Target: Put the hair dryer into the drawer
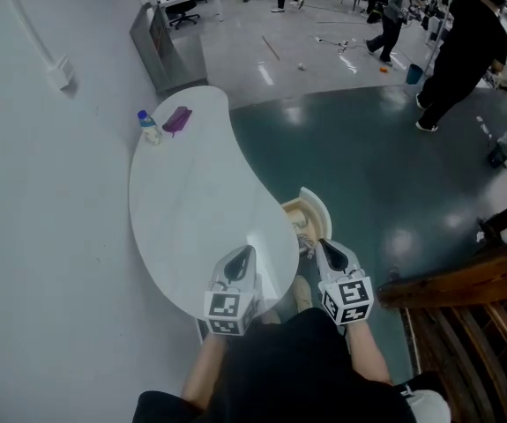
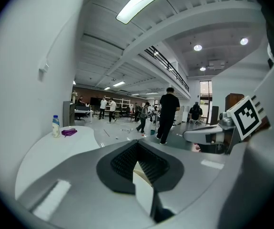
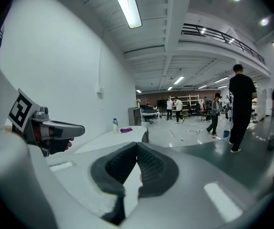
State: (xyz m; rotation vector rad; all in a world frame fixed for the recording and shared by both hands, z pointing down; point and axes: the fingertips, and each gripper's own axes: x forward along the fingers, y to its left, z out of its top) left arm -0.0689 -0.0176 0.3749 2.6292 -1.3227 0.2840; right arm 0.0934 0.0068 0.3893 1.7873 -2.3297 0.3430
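A purple object (image 1: 175, 119), possibly the hair dryer, lies at the far end of the white curved table (image 1: 196, 210), next to a small bottle (image 1: 149, 127). The purple object (image 2: 69, 132) shows small and distant in the left gripper view, and the same purple object (image 3: 126, 130) in the right gripper view. A cream, rounded open compartment (image 1: 309, 214), perhaps a drawer, sticks out from under the table's right edge. My left gripper (image 1: 246, 252) hovers over the table's near end, shut and empty. My right gripper (image 1: 322, 245) is beside it, just off the table's edge over the compartment, also shut and empty.
A grey cabinet (image 1: 167, 47) stands against the wall beyond the table. A wooden railing (image 1: 465, 289) runs at the lower right. Several people (image 1: 465, 42) walk on the open floor far behind. The wall (image 1: 41, 192) borders the table's left side.
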